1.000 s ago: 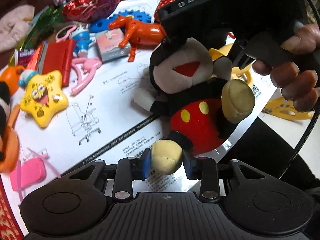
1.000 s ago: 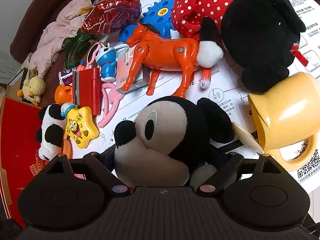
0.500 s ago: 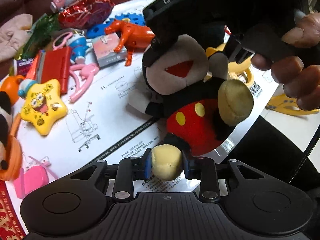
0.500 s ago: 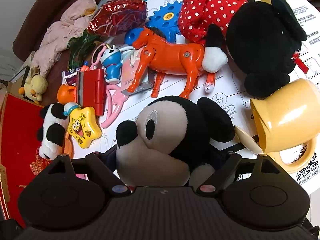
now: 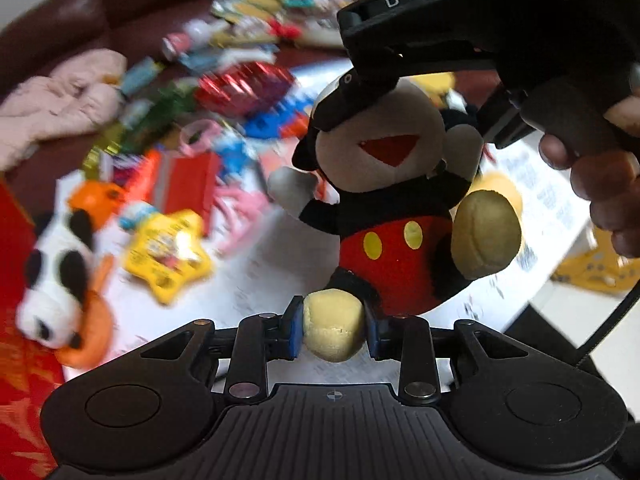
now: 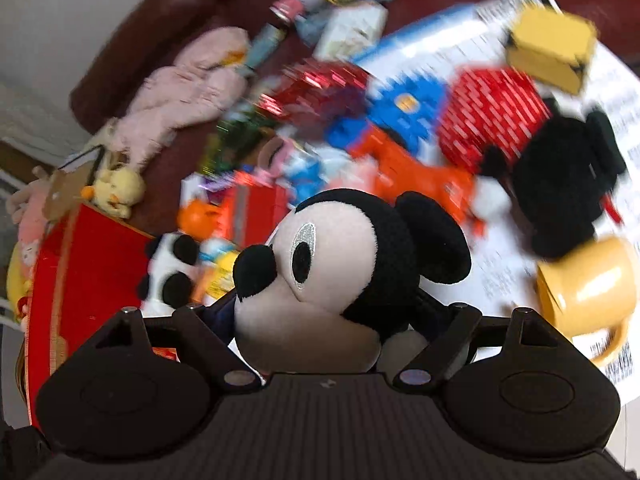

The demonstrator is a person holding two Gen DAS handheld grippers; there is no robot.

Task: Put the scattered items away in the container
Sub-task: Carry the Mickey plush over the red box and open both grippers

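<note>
A Mickey plush (image 5: pixel 400 208) with red shorts and yellow shoes hangs in the air between both grippers, above a white printed sheet (image 5: pixel 256 280). My left gripper (image 5: pixel 332 330) is shut on one yellow foot, its blue pads pressing both sides. My right gripper (image 6: pixel 328 320) is clamped wide around the plush's head (image 6: pixel 332 264), and in the left wrist view it reaches in from the top right, held by a hand (image 5: pixel 608 184). A red container (image 6: pixel 92 264) stands at the left edge of the toy pile.
Toys crowd the sheet: a panda plush (image 5: pixel 52 280), a yellow star toy (image 5: pixel 168 256), an orange horse (image 6: pixel 420 176), a black plush in a red dotted dress (image 6: pixel 560 184), a yellow mug (image 6: pixel 588 284). A pink cloth (image 6: pixel 180 92) and a yellow duck plush (image 6: pixel 116 192) lie behind.
Both grippers have risen together with the Mickey plush, which has come up off the sheet. The toys below look smaller and blurred. Neither grip has changed.
</note>
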